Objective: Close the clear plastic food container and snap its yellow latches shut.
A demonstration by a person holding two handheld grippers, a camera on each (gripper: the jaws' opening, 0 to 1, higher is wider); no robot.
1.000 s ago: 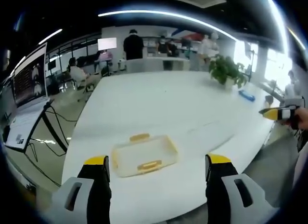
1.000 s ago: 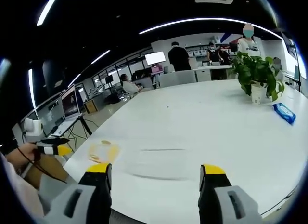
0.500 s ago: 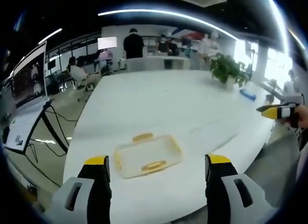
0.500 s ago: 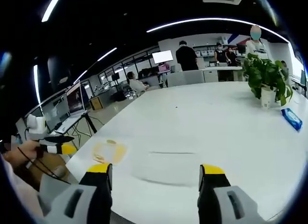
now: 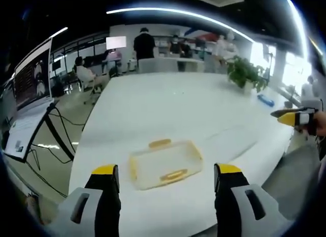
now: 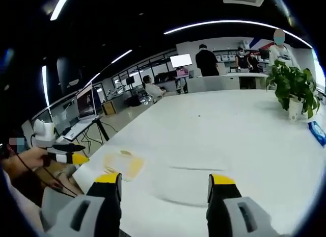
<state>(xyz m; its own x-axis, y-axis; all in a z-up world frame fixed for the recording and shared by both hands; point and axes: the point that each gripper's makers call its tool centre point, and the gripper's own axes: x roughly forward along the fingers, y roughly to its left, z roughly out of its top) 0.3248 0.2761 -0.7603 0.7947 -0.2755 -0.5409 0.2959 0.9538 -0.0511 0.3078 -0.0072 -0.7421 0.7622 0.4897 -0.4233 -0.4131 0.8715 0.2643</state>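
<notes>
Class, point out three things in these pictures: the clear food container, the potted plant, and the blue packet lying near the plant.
Clear food container (image 5: 164, 165), left gripper view, middle of its clear body.
Potted plant (image 6: 292, 85), right gripper view, its green leaves.
Blue packet (image 6: 318, 132), right gripper view, its flat top face.

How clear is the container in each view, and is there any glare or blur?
Left gripper view: the clear plastic food container with yellow latches is fairly sharp, windows blown out at right. Right gripper view: the same container is a blurry yellow smudge on the washed-out white table.
</notes>
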